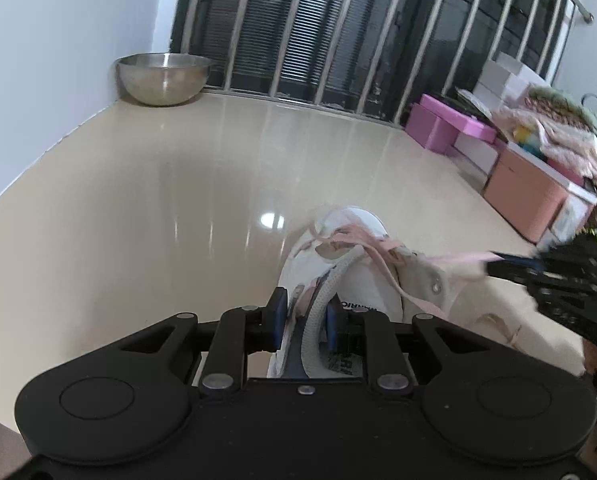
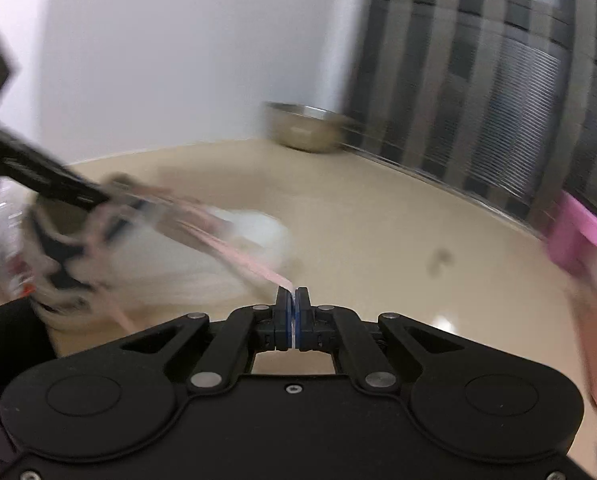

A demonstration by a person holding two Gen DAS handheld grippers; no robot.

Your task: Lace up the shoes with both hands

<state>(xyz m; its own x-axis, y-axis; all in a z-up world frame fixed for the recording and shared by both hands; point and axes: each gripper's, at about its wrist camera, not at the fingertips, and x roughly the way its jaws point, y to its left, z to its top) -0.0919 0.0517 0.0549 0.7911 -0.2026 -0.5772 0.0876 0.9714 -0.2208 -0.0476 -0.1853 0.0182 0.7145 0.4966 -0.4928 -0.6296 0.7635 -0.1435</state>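
one cream floor (image 1: 146, 184) fills both views. one steel bowl (image 1: 163, 78) sits in the far corner, and stacked pink and white boxes (image 1: 450, 124) line the right side. one white shoe (image 1: 338, 276) stands mid-floor, its heel between the left gripper (image 1: 303, 320) fingers, which clamp its collar. the right gripper (image 2: 294, 312) is pinched closed on one pink lace (image 2: 258, 266), pulled taut from the shoe. the right wrist view is badly blurred.
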